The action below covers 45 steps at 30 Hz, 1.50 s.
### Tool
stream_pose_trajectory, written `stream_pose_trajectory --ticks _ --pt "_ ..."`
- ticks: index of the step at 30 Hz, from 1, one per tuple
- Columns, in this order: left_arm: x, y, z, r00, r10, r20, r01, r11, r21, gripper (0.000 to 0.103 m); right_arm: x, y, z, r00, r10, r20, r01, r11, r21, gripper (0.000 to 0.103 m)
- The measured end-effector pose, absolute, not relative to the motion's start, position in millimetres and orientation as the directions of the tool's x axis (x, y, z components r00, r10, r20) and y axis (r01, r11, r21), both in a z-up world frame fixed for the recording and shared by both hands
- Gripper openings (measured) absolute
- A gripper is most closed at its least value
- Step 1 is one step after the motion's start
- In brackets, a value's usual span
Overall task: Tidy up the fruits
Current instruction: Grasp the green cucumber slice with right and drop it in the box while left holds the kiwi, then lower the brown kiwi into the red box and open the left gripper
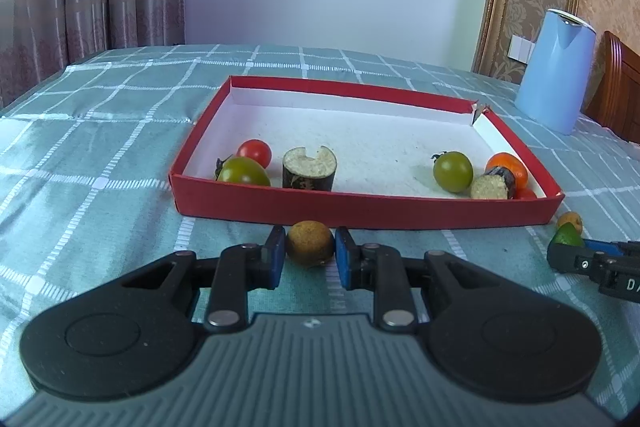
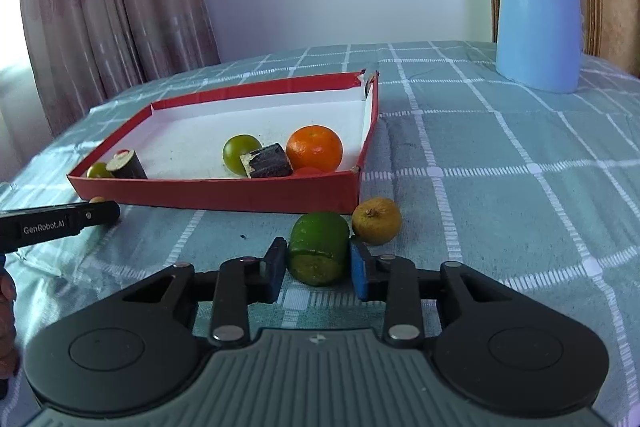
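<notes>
Left gripper (image 1: 310,255): jaws clenched on a brown longan (image 1: 310,242), resting on the checked tablecloth (image 1: 100,155) just before the red tray (image 1: 360,207). Right gripper (image 2: 319,265): jaws closed against a green cucumber chunk (image 2: 319,247) beside a second longan (image 2: 377,221), near the tray corner. Tray contents: tomatoes, orange (image 2: 315,147), sugarcane pieces.
</notes>
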<state>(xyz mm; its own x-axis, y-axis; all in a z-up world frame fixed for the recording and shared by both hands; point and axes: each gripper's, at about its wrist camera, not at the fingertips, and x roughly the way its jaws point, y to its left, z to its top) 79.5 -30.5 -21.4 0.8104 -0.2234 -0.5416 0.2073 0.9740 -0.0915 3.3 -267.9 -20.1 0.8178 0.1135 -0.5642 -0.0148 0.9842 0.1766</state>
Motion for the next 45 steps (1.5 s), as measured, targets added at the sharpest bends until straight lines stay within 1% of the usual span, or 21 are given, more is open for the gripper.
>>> stream_pose_trajectory --ticks 8,12,14,17,19,21,23,24,31,33,34,35,37,39,41,43,45 --pt "72.7 -28.2 -19.9 0.819 -0.218 -0.530 0.198 0.975 -0.095 0.024 -12.7 -270.6 -14.1 0.835 0.166 -0.525 -0.061 0.975 0.211 0.031" --pt "71.4 -25.1 -19.6 0.820 -0.208 -0.534 0.183 0.978 -0.100 0.024 -24.4 -265.4 -0.6 0.858 0.190 -0.477 -0.100 0.973 0.207 0.031" --pt "73.0 -23.1 -20.0 0.815 -0.207 -0.541 0.175 0.978 -0.111 0.024 -23.9 -256.0 12.4 0.870 0.210 -0.446 -0.140 0.973 0.185 0.031" --pt "72.3 -21.9 -20.0 0.818 -0.206 -0.536 0.171 0.979 -0.115 0.024 -5.7 -238.1 32.2 0.879 0.216 -0.424 -0.182 0.976 0.119 0.031" --pt "73.6 -21.1 -20.5 0.815 -0.208 -0.540 0.169 0.978 -0.121 0.024 12.6 -227.3 39.1 0.872 0.212 -0.441 -0.193 0.977 0.087 0.031" --pt "74.6 -19.3 -20.9 0.813 -0.207 -0.544 0.161 0.978 -0.130 0.024 32.1 -214.8 40.9 0.853 0.238 -0.464 -0.230 0.970 0.076 0.031" --pt "74.3 -17.8 -20.7 0.814 -0.214 -0.541 0.163 0.977 -0.141 0.024 48.2 -200.7 36.7 0.848 0.209 -0.487 -0.231 0.973 0.015 0.031" --pt "74.3 -17.4 -20.8 0.813 -0.215 -0.540 0.163 0.976 -0.143 0.024 54.3 -196.5 34.4 0.844 0.203 -0.497 -0.230 0.973 0.007 0.031" --pt "74.5 -17.4 -21.0 0.810 -0.224 -0.542 0.169 0.974 -0.149 0.024 74.7 -193.2 15.1 0.819 0.187 -0.543 -0.210 0.977 0.019 0.032" --pt "75.1 -16.9 -21.2 0.809 -0.224 -0.543 0.168 0.974 -0.151 0.024 68.8 -201.6 13.8 0.825 0.204 -0.526 -0.206 0.977 0.055 0.032" --pt "74.9 -17.0 -21.3 0.809 -0.223 -0.544 0.167 0.974 -0.150 0.024 65.4 -207.7 13.9 0.827 0.217 -0.518 -0.204 0.976 0.083 0.033" --pt "75.0 -17.2 -21.3 0.810 -0.221 -0.544 0.166 0.975 -0.148 0.024 61.4 -215.2 14.2 0.830 0.229 -0.509 -0.199 0.973 0.114 0.041" --pt "75.3 -18.4 -21.5 0.809 -0.216 -0.547 0.165 0.976 -0.141 0.024 55.5 -227.3 15.8 0.846 0.226 -0.483 -0.179 0.974 0.142 0.052" --pt "74.0 -17.0 -21.3 0.814 -0.212 -0.540 0.157 0.977 -0.146 0.024 41.9 -240.1 19.8 0.870 0.196 -0.451 -0.146 0.979 0.145 0.052" --pt "75.0 -17.0 -21.6 0.811 -0.214 -0.544 0.157 0.976 -0.149 0.024 27.3 -252.9 20.8 0.880 0.212 -0.426 -0.142 0.972 0.190 0.053" --pt "75.1 -17.7 -21.9 0.812 -0.206 -0.546 0.153 0.978 -0.142 0.024 11.1 -260.7 16.2 0.876 0.241 -0.418 -0.157 0.961 0.226 0.053" --pt "74.5 -17.5 -21.5 0.815 -0.206 -0.542 0.153 0.978 -0.141 0.024 -7.4 -264.2 7.4 0.885 0.226 -0.408 -0.143 0.964 0.224 0.055"
